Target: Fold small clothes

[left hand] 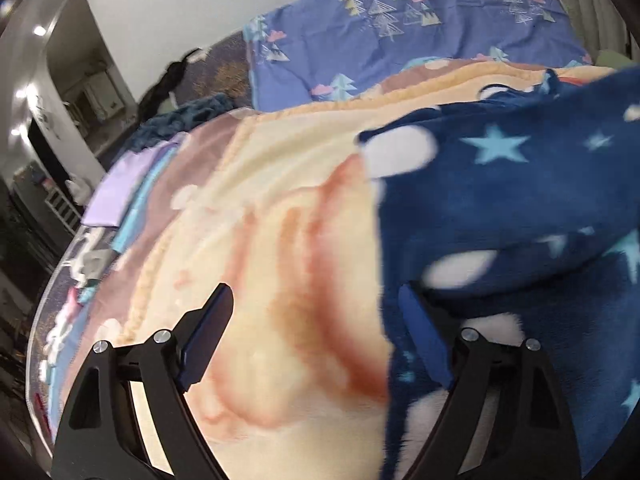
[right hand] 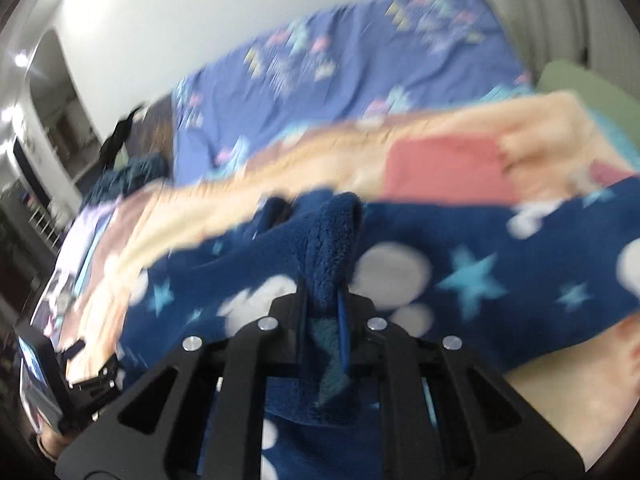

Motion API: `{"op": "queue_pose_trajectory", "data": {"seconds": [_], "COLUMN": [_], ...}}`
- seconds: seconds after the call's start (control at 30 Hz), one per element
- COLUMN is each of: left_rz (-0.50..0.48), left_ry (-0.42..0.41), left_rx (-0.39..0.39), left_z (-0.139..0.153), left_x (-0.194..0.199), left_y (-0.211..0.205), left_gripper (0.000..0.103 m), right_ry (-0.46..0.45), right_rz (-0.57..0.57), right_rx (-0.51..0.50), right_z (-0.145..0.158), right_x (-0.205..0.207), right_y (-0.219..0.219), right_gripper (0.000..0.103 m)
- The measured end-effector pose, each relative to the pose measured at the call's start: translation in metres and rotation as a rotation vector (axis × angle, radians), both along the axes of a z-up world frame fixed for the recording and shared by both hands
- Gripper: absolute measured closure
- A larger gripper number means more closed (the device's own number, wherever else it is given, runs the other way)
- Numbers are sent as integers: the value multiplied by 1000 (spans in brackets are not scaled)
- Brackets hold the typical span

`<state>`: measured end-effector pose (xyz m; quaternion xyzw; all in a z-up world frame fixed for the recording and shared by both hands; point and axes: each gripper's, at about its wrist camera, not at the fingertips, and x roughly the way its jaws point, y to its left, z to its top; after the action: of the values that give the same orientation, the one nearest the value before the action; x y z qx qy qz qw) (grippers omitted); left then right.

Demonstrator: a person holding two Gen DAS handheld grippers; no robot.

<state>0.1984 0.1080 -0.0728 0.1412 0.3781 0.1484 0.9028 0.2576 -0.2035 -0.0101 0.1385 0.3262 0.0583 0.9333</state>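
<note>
A navy fleece garment (left hand: 516, 208) with pale stars and white blobs lies on a cream and orange blanket (left hand: 280, 216) that covers the bed. In the left wrist view my left gripper (left hand: 316, 312) stands open over the blanket at the garment's left edge; its right finger (left hand: 424, 336) touches or overlaps the fleece, and nothing is between the pads. In the right wrist view, which is blurred, my right gripper (right hand: 324, 300) is shut on a raised fold of the same navy fleece garment (right hand: 460, 256), which bunches up between the jaws.
A purple-blue sheet (left hand: 400, 32) with a tree print covers the far half of the bed. Folded lilac and pale blue clothes (left hand: 116, 192) lie at the blanket's left edge. The other gripper (right hand: 80, 368) shows low at the left of the right wrist view. A white wall stands behind.
</note>
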Motion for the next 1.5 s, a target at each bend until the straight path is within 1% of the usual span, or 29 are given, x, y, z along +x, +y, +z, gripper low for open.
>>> {"op": "queue_pose_trajectory", "data": {"seconds": [0.03, 0.07, 0.13, 0.2, 0.23, 0.27, 0.3, 0.33, 0.4, 0.47, 0.5, 0.53, 0.57, 0.63, 0.67, 0.7, 0.73, 0.77, 0.83, 1.0, 1.03, 1.1, 1.2, 1.23, 1.3, 1.33, 1.4, 1.47, 1.5], "left_rz": [15, 20, 19, 6, -4, -14, -23, -39, -91, -163, -200, -236, -278, -307, -305, -299, -298, -299, -299, -299, -298, -296, -294, -293, -293, -293, -294, -296, -298], "left_ry": [0, 10, 22, 10, 4, -10, -26, -44, -101, -149, -153, -148, -124, -43, -8, 50, 75, 70, 56, 55, 54, 52, 52, 53, 51, 49, 44, 41, 40], "left_rx": [13, 1, -56, -84, -95, -107, -124, -158, -281, -355, -362, -363, -369, -388, -376, -331, -289, -253, -200, -240, -247, -257, -265, -267, -272, -277, -291, -302, -311], "left_z": [-2, -4, -6, -1, 2, 10, 16, 25, 48, 66, 69, 68, 63, 40, 27, 3, -14, -25, -22, -24, -24, -24, -24, -24, -24, -23, -23, -22, -22], "left_x": [1, 3, 1, -6, -11, -17, -20, -24, -32, -31, -29, -24, -14, 6, 12, 22, 25, 25, 22, 23, 23, 20, 19, 20, 18, 18, 17, 15, 15], "left_y": [3, 6, 14, 18, 19, 22, 22, 23, 21, 4, -11, -25, -42, -68, -76, -86, -94, -99, -107, -99, -97, -96, -96, -96, -96, -95, -94, -93, -92], "left_gripper": [17, 17, 17, 18, 18, 23, 33, 38, 56, 57, 57, 56, 56, 56, 56, 56, 56, 56, 56, 55, 55, 55, 54, 54, 54, 54, 53, 53, 52], "right_ry": [6, 48, 124, 150, 138, 129, 116, 98, 53, 42, 53, 78, 146, 223, 208, 182, 172, 165, 161, 164, 158, 135, 29, -17, -52, -56, -55, -74, -80], "right_rz": [-1, 1, -25, -44, -47, -44, -35, -18, 59, 163, 190, 193, 167, 138, 141, 137, 133, 132, 132, 142, 145, 133, 25, -56, -193, -310, -470, -623, -678], "right_rx": [-20, -79, -134, -95, -29, -1, 21, 30, 48, 84, 94, 81, 23, -50, -59, -52, -52, -58, -74, -32, -11, 53, 127, 123, 113, 126, 193, 307, 349], "right_z": [0, -9, -32, -46, -49, -50, -48, -45, -36, -33, -35, -40, -55, -82, -94, -97, -94, -91, -92, -91, -87, -76, -44, -29, -11, -3, 1, -6, -11], "right_x": [2, 9, 16, 12, 4, -2, -9, -15, -26, -28, -26, -19, -11, 1, 2, -1, -4, -6, -8, -3, -5, -18, -43, -55, -73, -87, -112, -142, -154], "right_y": [-2, -4, -11, -23, -33, -37, -40, -40, -29, -11, -4, 2, 11, 19, 21, 20, 21, 21, 23, 21, 17, -6, -63, -97, -152, -196, -256, -316, -335], "right_gripper": [87, 85, 77, 77, 77, 77, 77, 77, 77, 77, 76, 70, 66, 68, 68, 68, 68, 68, 67, 67, 71, 77, 77, 77, 77, 77, 77, 74, 65]}}
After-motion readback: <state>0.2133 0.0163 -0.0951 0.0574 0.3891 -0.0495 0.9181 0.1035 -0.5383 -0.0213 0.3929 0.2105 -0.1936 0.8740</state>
